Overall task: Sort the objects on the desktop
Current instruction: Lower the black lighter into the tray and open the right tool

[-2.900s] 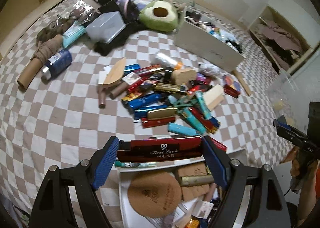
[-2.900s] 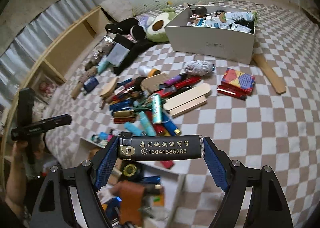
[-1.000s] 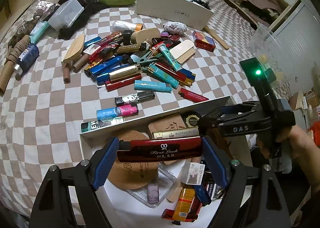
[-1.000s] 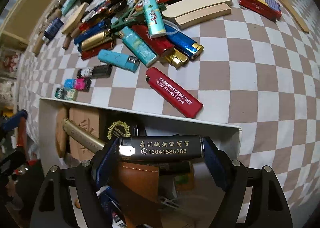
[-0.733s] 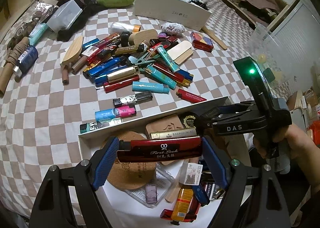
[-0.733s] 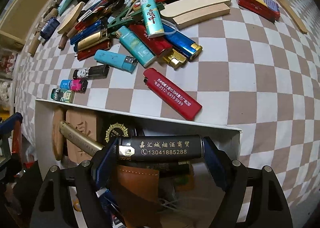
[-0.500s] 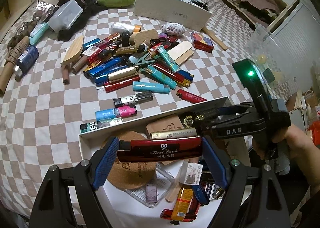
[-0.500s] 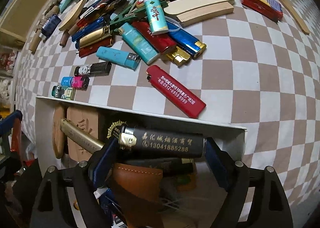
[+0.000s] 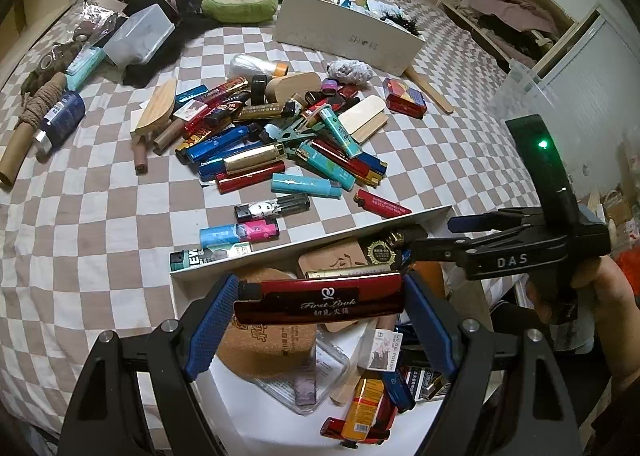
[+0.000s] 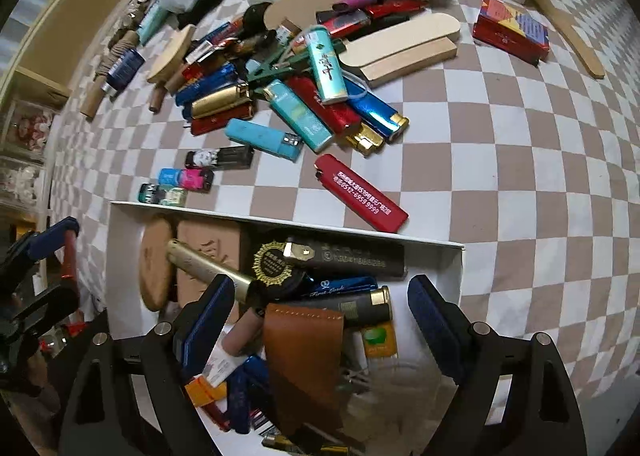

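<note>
Glossy red metallic lighter (image 9: 318, 300), light, rigid and likely slippery, sits clamped end to end in your left gripper (image 9: 318, 306); your right gripper (image 10: 320, 320) gapes empty over the near white box (image 10: 256, 217).

Glossy red lighter (image 9: 320, 298) crosswise above white box (image 9: 280, 246); black lighter (image 10: 348, 258) flat inside.

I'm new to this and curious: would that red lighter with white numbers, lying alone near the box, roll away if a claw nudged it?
The red lighter looks flat-sided, so it would probably slide on the checkered cloth rather than roll. It seems stiff, and its glossy shell may be slippery.
</note>
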A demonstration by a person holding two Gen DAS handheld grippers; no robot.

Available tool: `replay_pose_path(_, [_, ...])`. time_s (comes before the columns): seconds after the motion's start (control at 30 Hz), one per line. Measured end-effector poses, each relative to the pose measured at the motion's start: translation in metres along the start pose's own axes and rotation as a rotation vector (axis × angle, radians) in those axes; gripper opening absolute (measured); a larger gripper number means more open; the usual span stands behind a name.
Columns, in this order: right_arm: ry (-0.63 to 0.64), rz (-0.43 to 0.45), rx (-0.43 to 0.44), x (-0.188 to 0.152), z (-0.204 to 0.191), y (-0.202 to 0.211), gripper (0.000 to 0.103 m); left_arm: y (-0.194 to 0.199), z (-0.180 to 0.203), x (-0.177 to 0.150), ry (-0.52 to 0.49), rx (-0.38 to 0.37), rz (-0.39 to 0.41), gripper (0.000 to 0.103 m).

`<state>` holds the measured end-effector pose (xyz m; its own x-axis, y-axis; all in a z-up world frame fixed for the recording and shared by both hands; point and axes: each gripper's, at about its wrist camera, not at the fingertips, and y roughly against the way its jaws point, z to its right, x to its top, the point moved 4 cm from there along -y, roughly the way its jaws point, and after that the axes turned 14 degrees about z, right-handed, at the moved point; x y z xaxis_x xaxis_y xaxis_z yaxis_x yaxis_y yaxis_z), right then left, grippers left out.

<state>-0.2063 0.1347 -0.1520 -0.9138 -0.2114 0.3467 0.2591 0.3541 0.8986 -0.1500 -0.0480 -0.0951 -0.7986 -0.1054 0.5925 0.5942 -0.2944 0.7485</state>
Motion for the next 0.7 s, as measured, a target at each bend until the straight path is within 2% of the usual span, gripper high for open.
replay_pose_path(0.1, [-0.011,0.01,0.024,0.003,-0.006,0.0,0.088,0.002,0.0,0.001,0.001,-0.004,0.005,0.083])
replay_pose_path(0.27, [-0.027,-0.007,0.119,0.006,-0.023,-0.007,0.088,0.008,0.0,0.004,0.003,-0.013,0.018,0.083])
replay_pose_path(0.47, [0.017,-0.023,0.211,0.009,-0.052,-0.021,0.088,0.014,-0.007,0.006,0.017,-0.006,0.032,0.083])
replay_pose_path(0.7, [0.021,-0.064,0.247,0.006,-0.063,-0.037,0.088,0.016,-0.015,0.004,0.027,-0.002,0.03,0.083])
